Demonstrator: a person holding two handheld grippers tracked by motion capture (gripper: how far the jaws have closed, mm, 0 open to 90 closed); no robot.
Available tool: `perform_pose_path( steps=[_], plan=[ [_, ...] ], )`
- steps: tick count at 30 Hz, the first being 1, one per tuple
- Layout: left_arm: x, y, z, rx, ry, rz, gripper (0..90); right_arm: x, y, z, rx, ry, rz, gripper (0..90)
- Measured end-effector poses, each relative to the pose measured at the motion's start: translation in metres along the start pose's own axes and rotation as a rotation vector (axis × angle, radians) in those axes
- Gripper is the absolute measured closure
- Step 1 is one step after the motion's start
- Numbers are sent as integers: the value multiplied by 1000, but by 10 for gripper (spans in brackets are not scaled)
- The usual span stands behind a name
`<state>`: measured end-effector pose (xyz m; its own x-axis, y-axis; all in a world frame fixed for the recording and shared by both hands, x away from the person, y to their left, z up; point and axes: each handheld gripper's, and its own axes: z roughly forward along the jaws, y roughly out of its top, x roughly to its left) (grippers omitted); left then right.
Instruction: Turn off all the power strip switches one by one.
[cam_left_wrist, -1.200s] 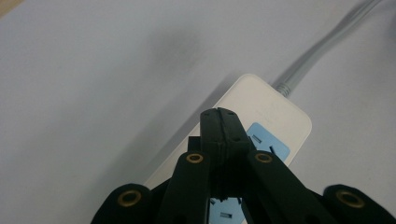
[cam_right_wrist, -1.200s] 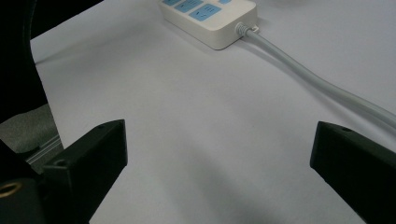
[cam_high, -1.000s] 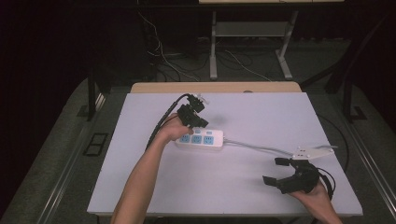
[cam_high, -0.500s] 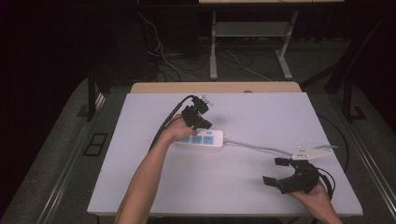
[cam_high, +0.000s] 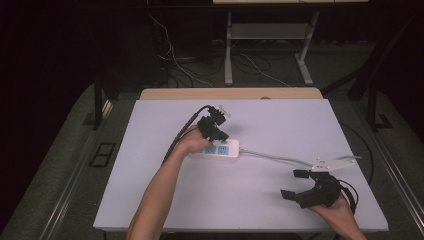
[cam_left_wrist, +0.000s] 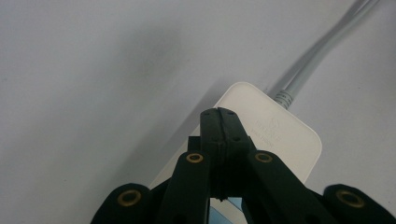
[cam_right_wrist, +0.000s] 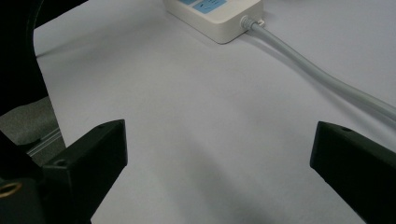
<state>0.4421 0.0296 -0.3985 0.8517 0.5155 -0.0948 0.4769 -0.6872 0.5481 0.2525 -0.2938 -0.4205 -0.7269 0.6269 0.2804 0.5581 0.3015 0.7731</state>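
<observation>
Power strip (cam_high: 220, 149), white with pale blue socket faces, lies a little left of the middle of the white worktop (cam_high: 260, 200), its grey cable (cam_high: 280, 159) running off to the right toward a white plug piece (cam_high: 334, 162) near the far right edge. Compared with a second ago, the strip sits in the same spot, while the left tongs (cam_high: 216, 129) have dipped slightly lower over its left half. In the left gripper view these tongs (cam_left_wrist: 219, 122) are pressed together with nothing between them, their tip just over the plain cable end of the strip (cam_left_wrist: 275, 133); whether the tip actually touches the casing I cannot tell. That small descent reads as a push or a press on the strip rather than a grasp, perhaps to pin it in place. The right tongs (cam_high: 299, 185) rest near the front right of the worktop, well apart from the strip, with jaws spread wide and empty in the right gripper view (cam_right_wrist: 219, 154), unchanged over the last second, so that hand looks to be waiting.
</observation>
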Motion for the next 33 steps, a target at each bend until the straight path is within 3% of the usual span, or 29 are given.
perform_pose_path(
  steps=[33],
  plan=[
    [4, -5, 5, -9, -18, -34, 895, -1, 0, 0, 5, -4, -6, 38]
  ],
)
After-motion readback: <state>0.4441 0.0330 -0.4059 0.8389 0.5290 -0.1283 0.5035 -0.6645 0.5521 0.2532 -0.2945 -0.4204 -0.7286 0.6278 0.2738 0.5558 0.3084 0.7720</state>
